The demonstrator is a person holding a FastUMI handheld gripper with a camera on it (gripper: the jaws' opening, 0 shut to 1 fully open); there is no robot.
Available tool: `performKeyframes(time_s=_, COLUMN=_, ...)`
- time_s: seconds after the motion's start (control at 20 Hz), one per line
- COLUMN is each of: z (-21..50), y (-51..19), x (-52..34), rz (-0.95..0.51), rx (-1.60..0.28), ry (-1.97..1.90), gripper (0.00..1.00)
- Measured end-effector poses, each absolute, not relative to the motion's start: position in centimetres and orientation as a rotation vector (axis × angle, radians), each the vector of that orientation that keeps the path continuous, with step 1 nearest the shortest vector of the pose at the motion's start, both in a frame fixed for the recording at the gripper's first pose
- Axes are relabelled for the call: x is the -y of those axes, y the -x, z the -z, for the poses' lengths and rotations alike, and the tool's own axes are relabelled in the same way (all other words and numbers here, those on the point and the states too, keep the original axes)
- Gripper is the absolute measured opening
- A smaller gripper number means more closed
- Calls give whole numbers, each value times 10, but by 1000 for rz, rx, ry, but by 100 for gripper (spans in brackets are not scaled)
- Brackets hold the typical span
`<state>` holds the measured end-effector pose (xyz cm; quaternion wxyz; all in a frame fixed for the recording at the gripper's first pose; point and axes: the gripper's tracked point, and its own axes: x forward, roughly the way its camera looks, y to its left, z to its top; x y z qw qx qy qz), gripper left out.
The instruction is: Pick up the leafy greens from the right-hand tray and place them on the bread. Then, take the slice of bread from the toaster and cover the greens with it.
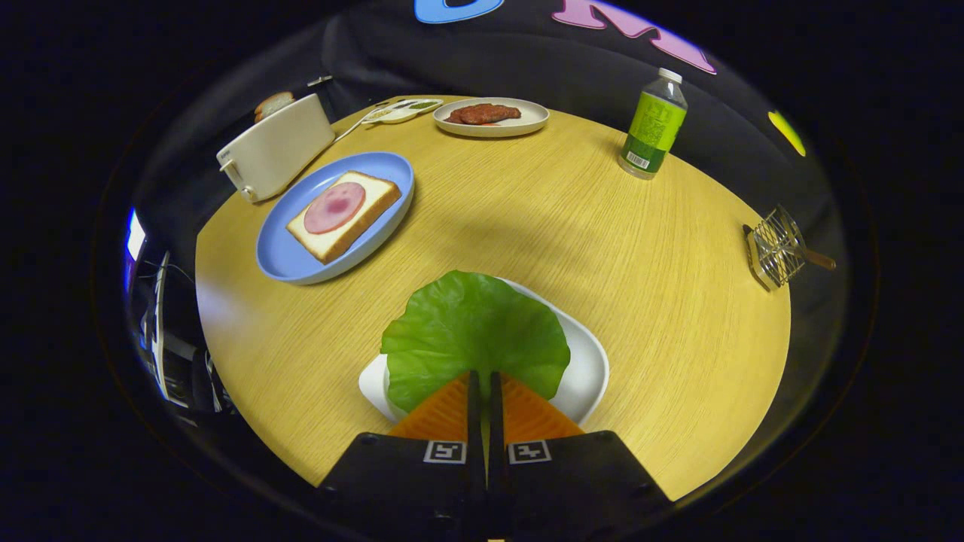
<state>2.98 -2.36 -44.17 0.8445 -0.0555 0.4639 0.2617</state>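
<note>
**Gripping the leaf over the white tray**

Pinching the near edge of the leafy green, the claw has its two fingers drawn together to a thin slit with the leaf caught between them. The leaf spreads out fan-like just ahead of the fingertips, and whether it is raised or lying flat I cannot tell. Under and behind it sits the white tray, close to the near edge of the round wooden table.

Beyond the fingers and to their left lies the blue plate, carrying a slice of bread topped with a round pink slice of ham. Just beyond that plate stands the white toaster, with a second slice of bread poking out of its slot.

At the far side of the table a pale plate holds reddish meat, with a small white dish beside it. A green-labelled bottle stands upright to the far right, and a wire rack sits at the table's right edge.
</note>
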Motion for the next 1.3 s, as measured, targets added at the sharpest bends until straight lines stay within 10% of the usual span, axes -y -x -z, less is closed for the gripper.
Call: performKeyframes(time_s=1.3, z=237, y=-64, x=-155, rz=-790, rx=-640, ry=51, gripper=6)
